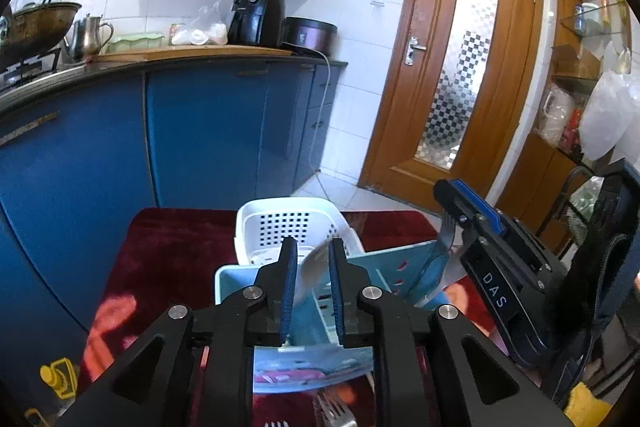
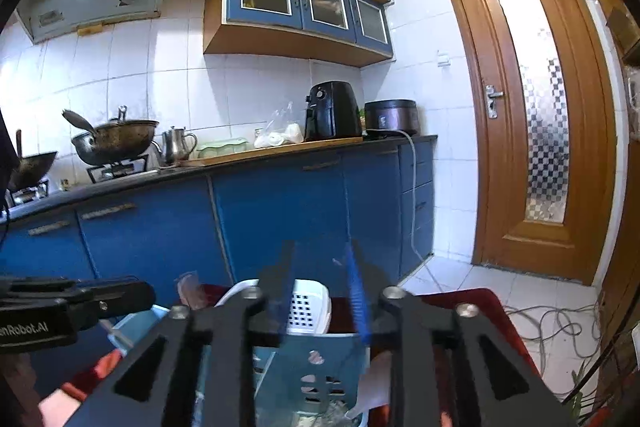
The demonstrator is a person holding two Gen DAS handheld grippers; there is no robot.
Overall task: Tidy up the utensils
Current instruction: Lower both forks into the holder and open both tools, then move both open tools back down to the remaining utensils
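A red cloth (image 1: 168, 255) is spread as a working surface under a blue basket (image 1: 400, 259), which is taken here as the landmark. Over the left half of the blue basket, the left gripper (image 1: 313, 251) is pressed together on a pale flat utensil (image 1: 314, 263). The utensil is tilted and appears to be aimed down into the basket's compartments, probably so that it can be dropped in and stood there; its exact kind cannot be told. Just behind the blue basket a white basket (image 1: 280, 223) with a perforated wall is set, so two baskets are counted. In front of the blue basket, near the lower edge of the left wrist view, two forks (image 1: 336, 415) are seen lying on the cloth, seemingly waiting to be sorted. At the right end of the blue basket a third fork (image 1: 445, 227) is held or propped upright, tines up, with its handle reaching down toward the basket. The right gripper (image 2: 320, 283) is found above that right end, close beside the fork. Its fingers are blurred in its own view, so whether they are spread or closed on anything cannot be told. In all, three forks, one pale utensil and two grippers are counted.
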